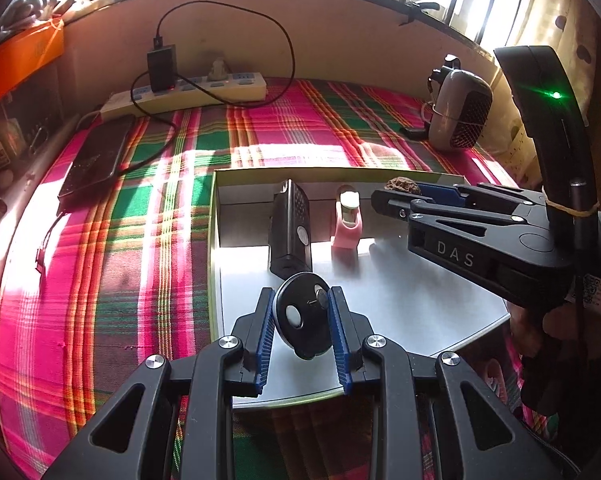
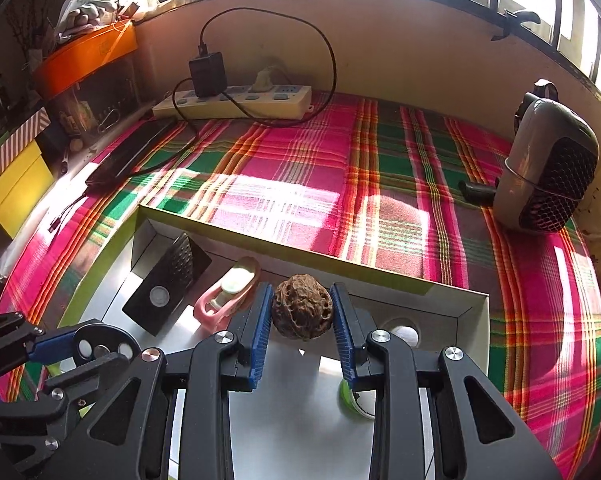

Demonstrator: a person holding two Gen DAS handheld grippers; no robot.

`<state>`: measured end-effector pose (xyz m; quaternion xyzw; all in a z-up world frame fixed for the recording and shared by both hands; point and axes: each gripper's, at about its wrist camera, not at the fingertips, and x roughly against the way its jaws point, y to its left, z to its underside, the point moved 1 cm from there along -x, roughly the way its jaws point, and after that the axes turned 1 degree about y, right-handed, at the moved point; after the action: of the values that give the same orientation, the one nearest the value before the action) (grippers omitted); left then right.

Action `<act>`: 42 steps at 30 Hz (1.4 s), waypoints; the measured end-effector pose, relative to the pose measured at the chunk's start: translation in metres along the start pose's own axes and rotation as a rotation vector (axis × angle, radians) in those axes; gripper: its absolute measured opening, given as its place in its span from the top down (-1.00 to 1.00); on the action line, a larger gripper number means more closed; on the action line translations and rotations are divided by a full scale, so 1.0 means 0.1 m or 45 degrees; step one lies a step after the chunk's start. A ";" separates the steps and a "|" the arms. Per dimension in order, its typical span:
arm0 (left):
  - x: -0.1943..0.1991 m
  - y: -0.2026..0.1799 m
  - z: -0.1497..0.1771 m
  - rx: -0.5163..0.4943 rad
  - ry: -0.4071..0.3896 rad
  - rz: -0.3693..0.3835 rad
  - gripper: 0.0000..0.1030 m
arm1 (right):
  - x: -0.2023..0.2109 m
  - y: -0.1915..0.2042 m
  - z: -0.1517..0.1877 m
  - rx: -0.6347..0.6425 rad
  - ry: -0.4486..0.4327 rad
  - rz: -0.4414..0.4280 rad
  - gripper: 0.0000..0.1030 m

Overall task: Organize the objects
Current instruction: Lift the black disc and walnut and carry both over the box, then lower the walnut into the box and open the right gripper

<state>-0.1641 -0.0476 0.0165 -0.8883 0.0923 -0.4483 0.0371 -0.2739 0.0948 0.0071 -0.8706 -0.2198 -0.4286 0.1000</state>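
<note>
While walnut [image 2: 302, 311] fills right view, white ball [image 2: 405, 334] peeks

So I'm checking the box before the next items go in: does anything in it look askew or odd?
Only the black rectangular device stands out: it leans tilted against the box's back wall beside the pink holder. Nothing looks spilled or damaged.
</note>
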 end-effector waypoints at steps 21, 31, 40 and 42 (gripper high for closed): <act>-0.07 -0.04 0.01 -0.027 0.035 -0.040 0.53 | -0.15 0.05 -0.03 0.041 0.071 0.044 0.40; -0.08 -0.04 0.01 -0.029 0.042 -0.044 0.52 | -0.17 0.07 -0.03 0.057 0.085 0.069 0.40; -0.09 -0.04 0.00 -0.024 0.044 -0.046 0.51 | -0.18 0.06 -0.03 0.050 0.085 0.074 0.37; -0.09 -0.03 0.00 -0.025 0.045 -0.047 0.50 | -0.18 0.06 -0.03 0.044 0.083 0.076 0.36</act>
<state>-0.1683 -0.0427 0.0100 -0.8823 0.0808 -0.4634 0.0185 -0.2827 0.0834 -0.0051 -0.8604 -0.1979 -0.4497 0.1350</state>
